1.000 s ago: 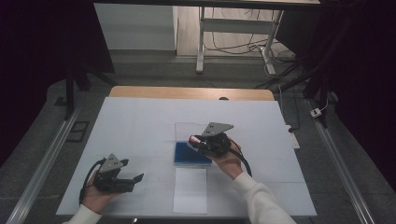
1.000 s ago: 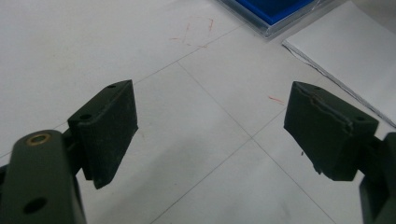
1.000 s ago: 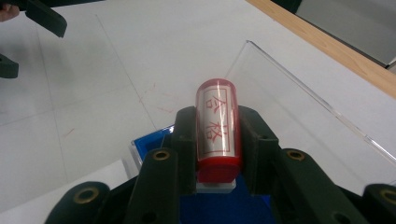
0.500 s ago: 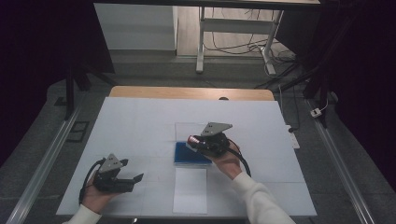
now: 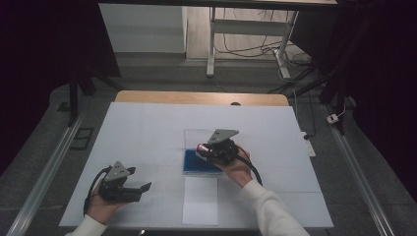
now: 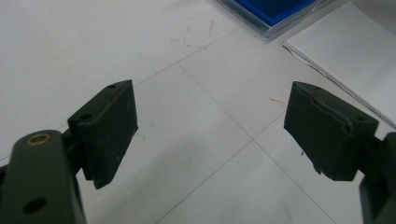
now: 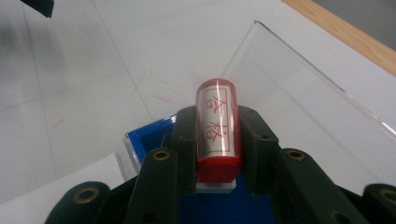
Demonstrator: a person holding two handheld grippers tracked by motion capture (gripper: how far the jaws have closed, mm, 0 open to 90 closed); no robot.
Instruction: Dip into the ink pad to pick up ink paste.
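Your white-covered table (image 5: 147,132) carries a blue ink pad in a clear open-lidded case (image 5: 199,162). Above it, your right gripper (image 5: 209,150) pinches a red cylindrical stamp (image 7: 217,130). Your left gripper (image 5: 135,189) rests spread, holding nothing.

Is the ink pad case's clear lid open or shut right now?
Open. The clear lid stands tilted up behind the blue ink pad, and the red stamp sits over the uncovered pad.

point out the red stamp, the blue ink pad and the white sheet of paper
red stamp (image 7: 218,128): right gripper view, on its labelled barrel between the jaws
blue ink pad (image 5: 194,163): high view, on its bare blue left part
white sheet of paper (image 5: 200,200): high view, on the sheet's middle
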